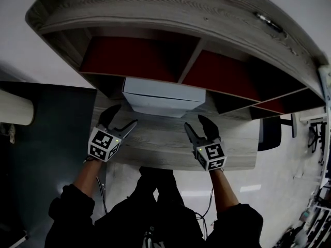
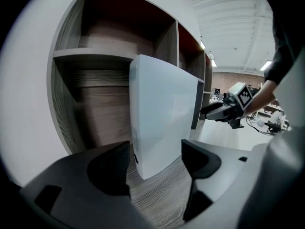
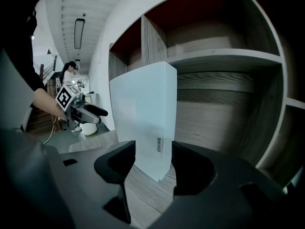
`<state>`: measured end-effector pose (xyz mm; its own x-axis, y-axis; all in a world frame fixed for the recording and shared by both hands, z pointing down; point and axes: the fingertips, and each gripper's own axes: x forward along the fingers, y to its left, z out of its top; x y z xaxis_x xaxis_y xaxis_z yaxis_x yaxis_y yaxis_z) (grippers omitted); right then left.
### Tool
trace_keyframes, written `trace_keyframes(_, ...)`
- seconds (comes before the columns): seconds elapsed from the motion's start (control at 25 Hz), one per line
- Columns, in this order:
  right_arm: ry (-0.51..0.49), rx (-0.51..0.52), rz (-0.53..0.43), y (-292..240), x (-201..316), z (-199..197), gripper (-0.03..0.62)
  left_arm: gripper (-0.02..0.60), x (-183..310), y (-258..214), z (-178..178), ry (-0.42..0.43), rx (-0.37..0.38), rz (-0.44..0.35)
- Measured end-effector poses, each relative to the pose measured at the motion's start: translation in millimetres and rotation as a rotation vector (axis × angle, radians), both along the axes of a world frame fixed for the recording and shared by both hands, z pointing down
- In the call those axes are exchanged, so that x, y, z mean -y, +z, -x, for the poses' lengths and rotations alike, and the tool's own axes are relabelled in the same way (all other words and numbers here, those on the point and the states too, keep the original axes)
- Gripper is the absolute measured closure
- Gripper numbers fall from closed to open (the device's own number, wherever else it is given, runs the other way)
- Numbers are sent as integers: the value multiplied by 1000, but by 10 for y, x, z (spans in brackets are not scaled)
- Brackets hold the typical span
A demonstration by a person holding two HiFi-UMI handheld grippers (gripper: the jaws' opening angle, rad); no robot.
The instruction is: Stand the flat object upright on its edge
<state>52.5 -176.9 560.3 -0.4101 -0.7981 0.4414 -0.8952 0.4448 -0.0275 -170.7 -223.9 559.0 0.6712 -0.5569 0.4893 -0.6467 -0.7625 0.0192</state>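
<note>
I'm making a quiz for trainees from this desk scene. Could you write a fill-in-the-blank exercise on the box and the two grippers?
1. The white box stands ____ on the wooden desk.
2. The left gripper and the right gripper both have their jaws ____.
3. Behind the box, the shelf unit has inner panels coloured ____.
Missing words: upright; open; red.

Nothing legible; the white box bears an unreadable label.
</note>
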Motion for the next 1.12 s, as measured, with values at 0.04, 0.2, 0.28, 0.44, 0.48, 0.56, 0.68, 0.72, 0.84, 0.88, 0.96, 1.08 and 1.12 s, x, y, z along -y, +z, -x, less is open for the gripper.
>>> trace_keyframes(0.04,3,-2,1,-4,-38,17,341,246,-29,-16,4,1,-7,-2)
trace_keyframes(0.2,22,-4,-3,-46,-174,89,342,293,-138,-89,-2,-10,-48,-11)
trace_keyframes(0.28,38,-2,-2,-75,-262,101,346,324,-211,-109,-48,-18,-64,-9)
trace_keyframes(0.44,62,4,5,-139,-386,146,451,434,-334,-177,-134,-29,-41,-21)
trace_keyframes(0.48,67,8,9,-155,-417,158,477,459,-363,-198,-141,-43,-30,-29)
trace_keyframes(0.56,89,12,14,-186,-479,170,519,517,-425,-235,-131,-80,-9,-46)
trace_keyframes(0.68,116,45,21,-262,-583,194,543,560,-566,-316,-162,-106,-12,-49)
trace_keyframes(0.72,118,50,22,-296,-620,207,547,566,-622,-351,-183,-110,-17,-48)
trace_keyframes(0.84,124,56,18,-422,-756,223,551,571,-799,-471,-243,-122,-35,-52)
trace_keyframes(0.88,128,64,13,-476,-812,220,553,571,-860,-514,-264,-126,-39,-57)
trace_keyframes(0.96,131,74,-6,-594,-926,211,553,571,-980,-599,-306,-130,-45,-66)
trace_keyframes(1.08,117,76,-40,-756,-1111,215,553,571,-1167,-728,-369,-150,-76,-78)
trace_keyframes(1.12,113,78,-51,-803,-1182,218,553,571,-1239,-766,-386,-163,-92,-78)
